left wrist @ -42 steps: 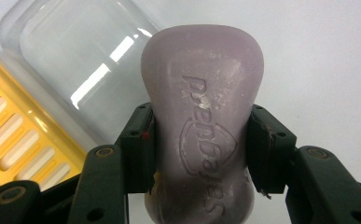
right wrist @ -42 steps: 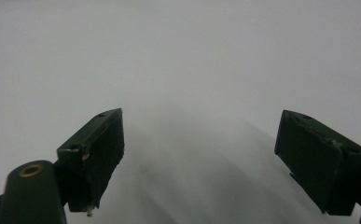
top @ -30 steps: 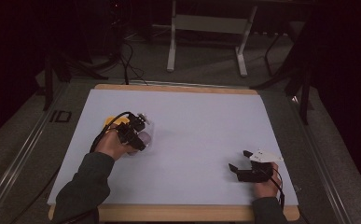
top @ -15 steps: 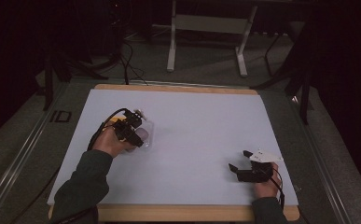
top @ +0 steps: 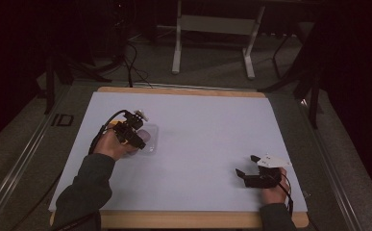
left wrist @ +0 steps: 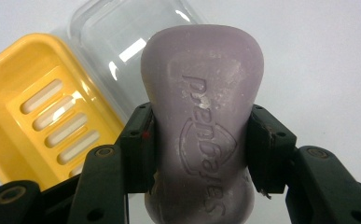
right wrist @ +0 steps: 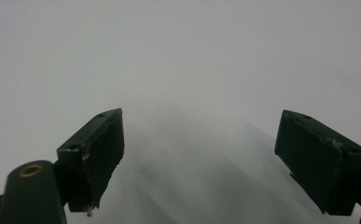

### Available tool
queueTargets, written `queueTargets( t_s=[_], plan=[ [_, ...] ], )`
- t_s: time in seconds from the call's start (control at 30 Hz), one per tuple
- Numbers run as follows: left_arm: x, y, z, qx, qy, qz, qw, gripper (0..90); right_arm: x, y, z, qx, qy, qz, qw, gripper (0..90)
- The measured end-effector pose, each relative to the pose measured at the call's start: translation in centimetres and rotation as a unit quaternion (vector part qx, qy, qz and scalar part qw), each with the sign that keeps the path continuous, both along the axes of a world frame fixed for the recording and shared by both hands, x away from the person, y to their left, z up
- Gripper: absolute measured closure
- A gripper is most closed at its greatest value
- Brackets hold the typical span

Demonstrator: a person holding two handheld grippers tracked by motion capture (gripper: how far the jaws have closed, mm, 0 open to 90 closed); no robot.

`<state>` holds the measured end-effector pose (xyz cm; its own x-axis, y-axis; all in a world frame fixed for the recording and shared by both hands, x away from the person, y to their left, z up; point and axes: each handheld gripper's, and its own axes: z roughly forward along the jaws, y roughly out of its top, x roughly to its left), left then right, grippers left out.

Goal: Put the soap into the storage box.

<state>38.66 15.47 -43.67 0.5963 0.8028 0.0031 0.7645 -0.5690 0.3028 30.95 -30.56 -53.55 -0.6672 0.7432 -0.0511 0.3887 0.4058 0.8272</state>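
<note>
A lilac bar of soap (left wrist: 201, 116) with a stamped brand mark is clamped between the pads of my left gripper (left wrist: 200, 149), held above the table. Below it in the left gripper view lie a yellow slotted soap dish (left wrist: 33, 121) and its clear plastic lid (left wrist: 117, 42), side by side. In the high view the left gripper (top: 134, 137) hovers at the table's left-middle, over the clear lid (top: 150, 139). My right gripper (top: 247, 166) rests near the front right corner, its jaws wide apart; in the right gripper view nothing but bare white surface lies between the right gripper's (right wrist: 199, 163) fingers.
A white sheet covers the wooden table (top: 183, 91). Beyond its far edge stand a grey metal frame (top: 212, 29), cables on the floor (top: 135, 67) and dark stands at both sides.
The left hand has shifted slightly with the soap held in its jaws. The right hand has stayed where it was.
</note>
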Motion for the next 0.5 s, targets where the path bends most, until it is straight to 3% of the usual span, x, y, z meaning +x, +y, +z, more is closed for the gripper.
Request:
queueTargets(
  t_s=[0.5],
  plan=[
    [0.5, 1.1, -0.6, -0.003, 0.012, 0.024, 0.9996, 50.2, 0.0, 0.0, 0.0, -0.002, -0.001, 0.001, 1.0, 15.4]
  ],
)
